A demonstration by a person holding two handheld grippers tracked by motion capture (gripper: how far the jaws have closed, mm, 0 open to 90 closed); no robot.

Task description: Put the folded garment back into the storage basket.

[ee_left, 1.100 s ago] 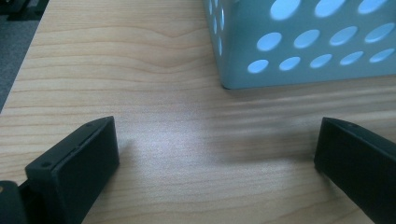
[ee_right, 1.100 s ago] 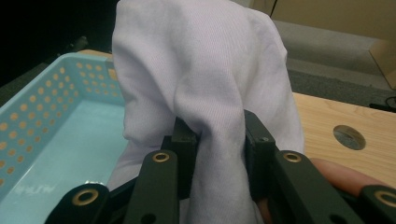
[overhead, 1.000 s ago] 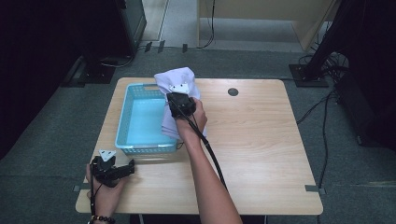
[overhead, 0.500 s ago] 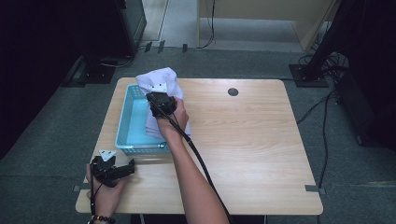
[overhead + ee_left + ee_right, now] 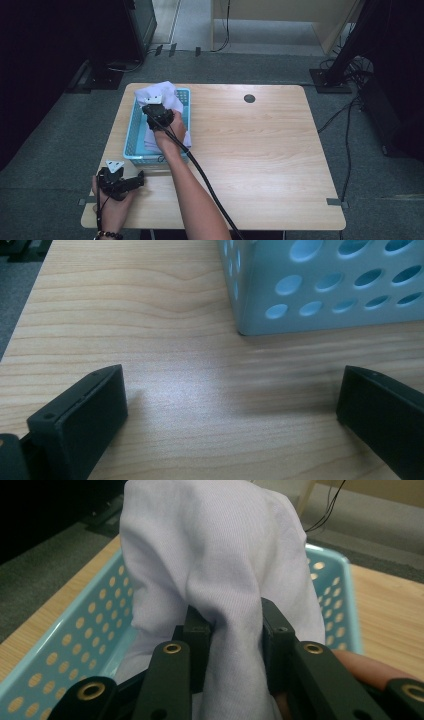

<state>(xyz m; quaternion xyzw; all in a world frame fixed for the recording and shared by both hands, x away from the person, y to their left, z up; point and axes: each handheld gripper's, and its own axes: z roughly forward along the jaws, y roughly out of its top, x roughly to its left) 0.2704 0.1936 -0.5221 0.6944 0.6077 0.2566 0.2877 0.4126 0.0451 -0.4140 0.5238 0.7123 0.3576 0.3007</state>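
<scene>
A pale lilac-white cloth (image 5: 210,555) hangs bunched between the jaws of my right gripper (image 5: 232,622), which is shut on it. In the high view the right gripper (image 5: 159,114) holds the cloth (image 5: 160,92) over the light blue perforated basket (image 5: 131,135) at the table's left side, with part of the cloth draped inside and over the basket's right wall. My left gripper (image 5: 120,181) rests on the table near the front left corner, open, with bare wood between its jaws (image 5: 230,405). A corner of the basket (image 5: 320,285) stands just ahead of it.
The wooden table (image 5: 260,150) has a dark round hole (image 5: 249,98) near its far edge. Cables and dark stands lie on the grey floor to the right and behind. A black cable trails along the right forearm.
The right gripper has carried the cloth leftward and a little lower, from the basket's right edge to over its inside. The left gripper has stayed put.
</scene>
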